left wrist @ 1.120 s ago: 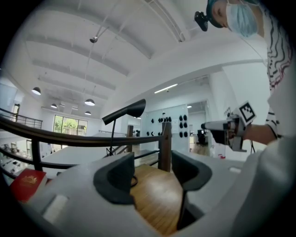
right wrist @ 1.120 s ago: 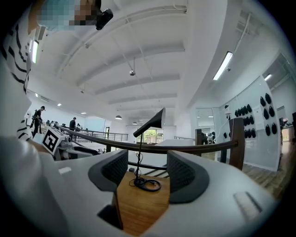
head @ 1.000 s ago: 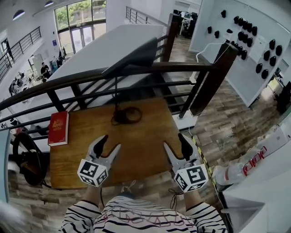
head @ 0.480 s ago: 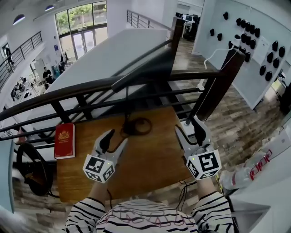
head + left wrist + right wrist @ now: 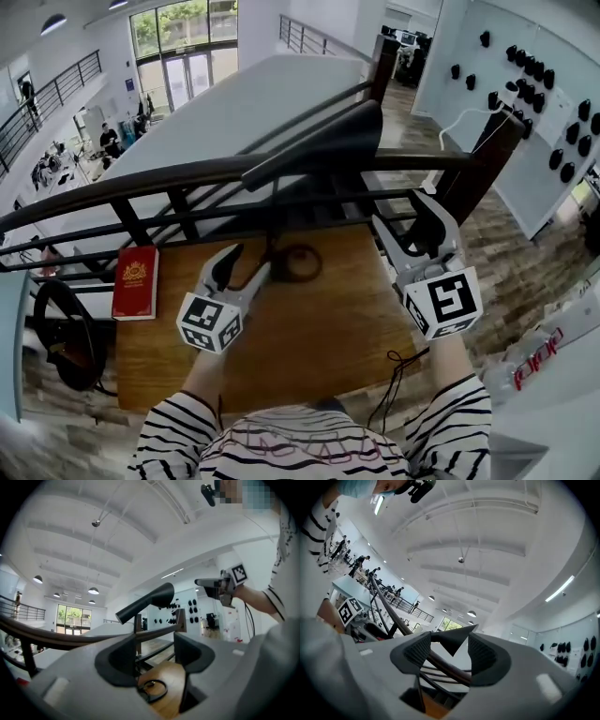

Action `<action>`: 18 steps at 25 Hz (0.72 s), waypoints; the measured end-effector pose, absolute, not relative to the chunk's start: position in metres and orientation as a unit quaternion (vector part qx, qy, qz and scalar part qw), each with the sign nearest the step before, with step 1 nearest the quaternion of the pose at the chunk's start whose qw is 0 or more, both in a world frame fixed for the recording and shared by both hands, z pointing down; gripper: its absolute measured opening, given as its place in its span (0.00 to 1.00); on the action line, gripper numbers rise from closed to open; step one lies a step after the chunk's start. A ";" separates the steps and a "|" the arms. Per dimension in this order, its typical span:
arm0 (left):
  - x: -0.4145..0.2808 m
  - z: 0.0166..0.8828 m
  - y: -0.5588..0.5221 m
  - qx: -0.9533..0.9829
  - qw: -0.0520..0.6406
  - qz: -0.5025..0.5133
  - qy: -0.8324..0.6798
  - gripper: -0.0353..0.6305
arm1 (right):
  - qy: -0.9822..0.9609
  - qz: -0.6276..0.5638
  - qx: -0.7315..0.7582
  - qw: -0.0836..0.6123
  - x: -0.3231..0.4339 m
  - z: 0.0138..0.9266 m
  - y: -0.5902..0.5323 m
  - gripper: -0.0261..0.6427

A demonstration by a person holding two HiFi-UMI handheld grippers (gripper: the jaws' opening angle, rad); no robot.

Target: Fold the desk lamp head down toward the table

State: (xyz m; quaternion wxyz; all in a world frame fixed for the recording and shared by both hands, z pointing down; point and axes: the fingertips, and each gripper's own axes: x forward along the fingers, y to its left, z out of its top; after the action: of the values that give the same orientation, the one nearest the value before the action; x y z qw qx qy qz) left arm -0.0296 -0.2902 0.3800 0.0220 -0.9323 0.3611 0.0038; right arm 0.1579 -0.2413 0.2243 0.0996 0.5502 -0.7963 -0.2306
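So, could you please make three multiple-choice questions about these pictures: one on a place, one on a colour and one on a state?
1. Where does the red book lie?
A. Near the left edge of the table
B. In the middle of the table
C. On the floor

2. What colour is the lamp head?
A. White
B. Red
C. Black

3. In what state is the right gripper?
A. Shut on the lamp head
B. Jaws apart, gripping nothing
C. Shut on the book

Answers:
1 A: the head view shows the book by the table's left edge, on the person's left.
2 C: the lamp head is black in every view.
3 B: the right gripper view shows a clear gap between the jaws, with the lamp head beyond them and not gripped.
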 end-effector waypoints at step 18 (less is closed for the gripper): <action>0.008 0.401 -0.375 -0.901 0.004 -0.005 0.434 0.39 | -0.833 -0.258 0.477 0.106 0.175 0.165 -0.373 0.37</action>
State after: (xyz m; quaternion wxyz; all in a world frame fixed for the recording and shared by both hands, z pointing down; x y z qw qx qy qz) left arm 0.0083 -0.3751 0.4007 0.0043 -0.9011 0.4335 -0.0047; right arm 0.1751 -0.3733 0.1650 0.1057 0.4773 -0.8332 -0.2585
